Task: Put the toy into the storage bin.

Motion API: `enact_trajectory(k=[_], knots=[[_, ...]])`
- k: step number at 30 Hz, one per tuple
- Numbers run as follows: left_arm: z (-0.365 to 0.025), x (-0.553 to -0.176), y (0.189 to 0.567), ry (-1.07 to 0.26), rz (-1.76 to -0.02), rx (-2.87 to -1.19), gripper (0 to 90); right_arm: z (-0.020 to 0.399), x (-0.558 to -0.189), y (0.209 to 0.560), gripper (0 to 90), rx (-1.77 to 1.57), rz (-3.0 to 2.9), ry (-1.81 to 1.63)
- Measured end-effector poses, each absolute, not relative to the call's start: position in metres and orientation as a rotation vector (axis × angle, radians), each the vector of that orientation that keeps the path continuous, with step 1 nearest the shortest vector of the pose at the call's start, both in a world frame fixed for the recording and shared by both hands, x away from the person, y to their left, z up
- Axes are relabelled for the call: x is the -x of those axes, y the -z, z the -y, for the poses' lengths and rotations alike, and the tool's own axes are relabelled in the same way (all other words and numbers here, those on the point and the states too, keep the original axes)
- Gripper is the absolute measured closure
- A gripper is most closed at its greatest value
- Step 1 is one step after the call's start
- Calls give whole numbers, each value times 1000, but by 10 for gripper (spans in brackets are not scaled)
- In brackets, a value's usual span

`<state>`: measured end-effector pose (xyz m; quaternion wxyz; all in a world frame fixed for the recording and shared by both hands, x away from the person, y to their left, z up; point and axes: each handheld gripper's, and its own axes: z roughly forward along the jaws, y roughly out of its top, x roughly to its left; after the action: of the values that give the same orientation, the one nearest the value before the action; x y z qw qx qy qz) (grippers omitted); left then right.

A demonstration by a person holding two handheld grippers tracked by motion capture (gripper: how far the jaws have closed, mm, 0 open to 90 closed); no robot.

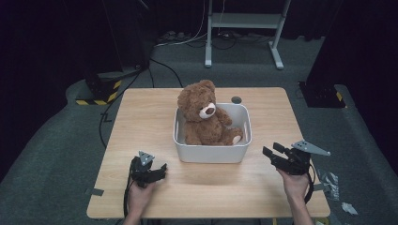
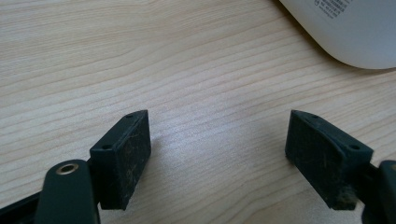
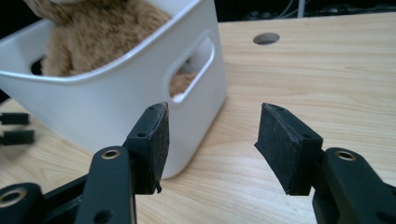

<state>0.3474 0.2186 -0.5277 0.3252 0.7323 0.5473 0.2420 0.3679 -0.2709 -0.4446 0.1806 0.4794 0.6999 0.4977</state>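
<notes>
High view: teddy bear (image 1: 204, 117) seated in white bin (image 1: 212, 153) at table (image 1: 141, 112) centre, both grippers flanking. Left gripper view: left gripper (image 2: 218, 158) spread, empty, resting low. Right gripper view: right gripper (image 3: 211, 149) spread, aimed towards the bin's handle slot (image 3: 194, 70), seemingly for a grasp.

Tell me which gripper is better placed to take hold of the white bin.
Probably the right gripper: its open jaws face the bin and its handle slot. The left gripper points down at the table.
</notes>
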Motion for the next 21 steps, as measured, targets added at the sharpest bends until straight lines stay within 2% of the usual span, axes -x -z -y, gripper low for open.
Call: enact_trajectory(k=[21], knots=[[-218,-347,528,-632,-1431,-1912,212,268,-383,460,429,-1393,-1997,-1303]])
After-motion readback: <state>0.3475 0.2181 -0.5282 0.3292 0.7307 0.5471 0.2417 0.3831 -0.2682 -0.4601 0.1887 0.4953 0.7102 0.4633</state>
